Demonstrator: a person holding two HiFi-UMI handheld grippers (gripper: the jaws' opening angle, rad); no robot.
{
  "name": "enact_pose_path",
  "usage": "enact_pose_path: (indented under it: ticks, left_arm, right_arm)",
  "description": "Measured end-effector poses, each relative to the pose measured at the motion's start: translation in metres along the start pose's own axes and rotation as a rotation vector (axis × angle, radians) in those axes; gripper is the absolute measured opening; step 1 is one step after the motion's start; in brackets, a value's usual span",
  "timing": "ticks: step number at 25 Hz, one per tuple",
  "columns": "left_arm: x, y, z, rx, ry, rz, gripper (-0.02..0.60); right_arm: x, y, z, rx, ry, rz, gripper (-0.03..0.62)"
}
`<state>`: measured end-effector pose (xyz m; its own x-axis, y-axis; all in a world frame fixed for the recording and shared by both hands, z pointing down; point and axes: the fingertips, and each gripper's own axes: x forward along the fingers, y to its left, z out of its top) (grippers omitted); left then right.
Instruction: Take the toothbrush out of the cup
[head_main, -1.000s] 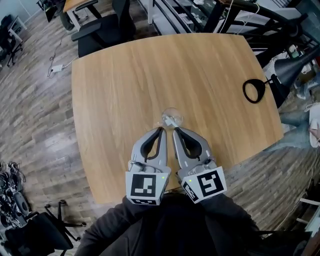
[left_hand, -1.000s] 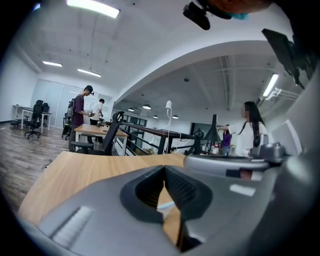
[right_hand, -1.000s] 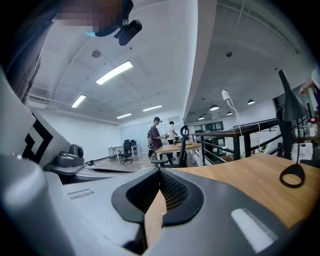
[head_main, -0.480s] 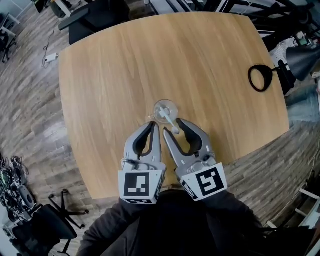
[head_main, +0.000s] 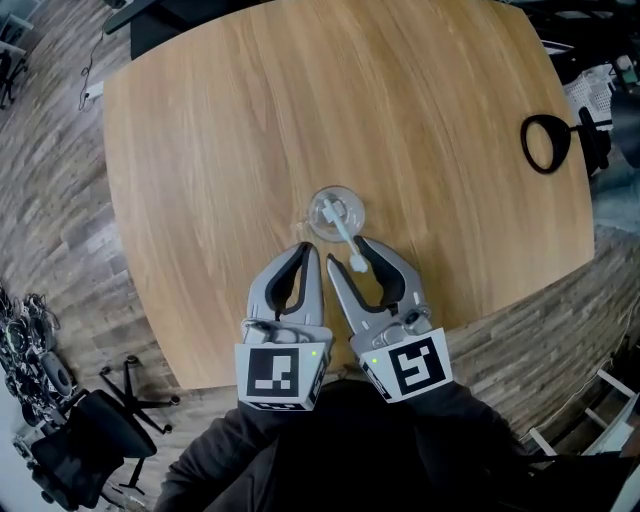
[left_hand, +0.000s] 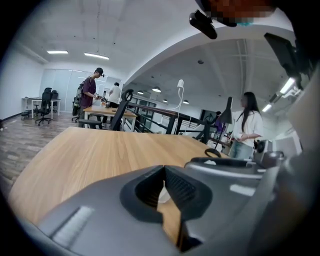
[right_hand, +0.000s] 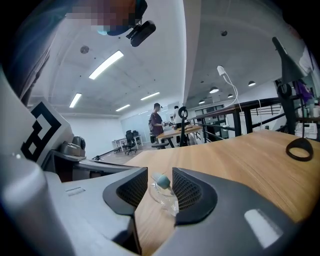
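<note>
A clear glass cup (head_main: 335, 212) stands on the round wooden table (head_main: 230, 120), just beyond both grippers. A white toothbrush (head_main: 343, 235) leans out of it toward me. My right gripper (head_main: 347, 254) is opening its jaws, and the toothbrush's pale rounded end (right_hand: 161, 179) sits between them with neither pad pressing on it. In the right gripper view the cup (right_hand: 167, 197) shows low between the fingers. My left gripper (head_main: 313, 250) lies beside the right one, shut and empty, with its tips (left_hand: 162, 171) meeting in front of the cup.
A black ring-shaped lamp base (head_main: 547, 143) rests near the table's far right edge. Black office chairs (head_main: 85, 450) stand on the wood floor at the lower left. Two people (left_hand: 90, 95) stand at a distant desk, another person (left_hand: 248, 122) beyond the table.
The right jaws went from shut to wide open. Both grippers have sunk toward the table, and the toothbrush's end now lies between the right jaws.
</note>
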<state>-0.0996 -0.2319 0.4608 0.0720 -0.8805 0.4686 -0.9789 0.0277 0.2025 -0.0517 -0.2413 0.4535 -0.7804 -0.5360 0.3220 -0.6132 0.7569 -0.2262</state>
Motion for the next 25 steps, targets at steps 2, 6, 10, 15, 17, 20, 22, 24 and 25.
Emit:
enact_pose_path:
  ticks: [2,6,10,15,17,20,22,24,25]
  left_arm:
    - [0.001,0.002,-0.004,-0.004,0.013,0.005,0.008]
    - [0.006,0.004,-0.009,-0.007,0.022,-0.001,0.008]
    - [0.008,0.003,-0.014,-0.012,0.033,-0.009,0.008]
    - [0.012,0.005,-0.016,-0.014,0.041,-0.006,0.008]
    - [0.012,0.005,-0.016,-0.014,0.035,-0.009,0.008]
    - [0.012,0.005,-0.012,-0.013,0.034,-0.005,0.008]
    - [0.011,0.005,-0.010,-0.014,0.033,0.000,0.008]
    - [0.009,0.005,-0.007,-0.012,0.020,-0.005,0.008]
    - [0.008,0.004,-0.005,-0.009,0.014,-0.009,0.008]
  right_arm:
    - [0.000,-0.001,-0.007,-0.012,0.017,-0.010,0.153]
    - [0.006,-0.004,-0.010,-0.022,0.013,-0.028,0.147]
    - [0.008,-0.007,-0.018,-0.007,0.037,-0.042,0.129]
    - [0.012,-0.012,-0.021,-0.019,0.043,-0.073,0.075]
    - [0.011,-0.015,-0.018,-0.026,0.034,-0.095,0.040]
    - [0.010,-0.019,-0.013,-0.037,0.024,-0.113,0.021]
    - [0.009,-0.019,-0.010,-0.032,0.014,-0.119,0.021]
    - [0.009,-0.017,-0.007,-0.037,0.005,-0.121,0.021]
    - [0.009,-0.017,-0.005,-0.046,0.002,-0.120,0.021]
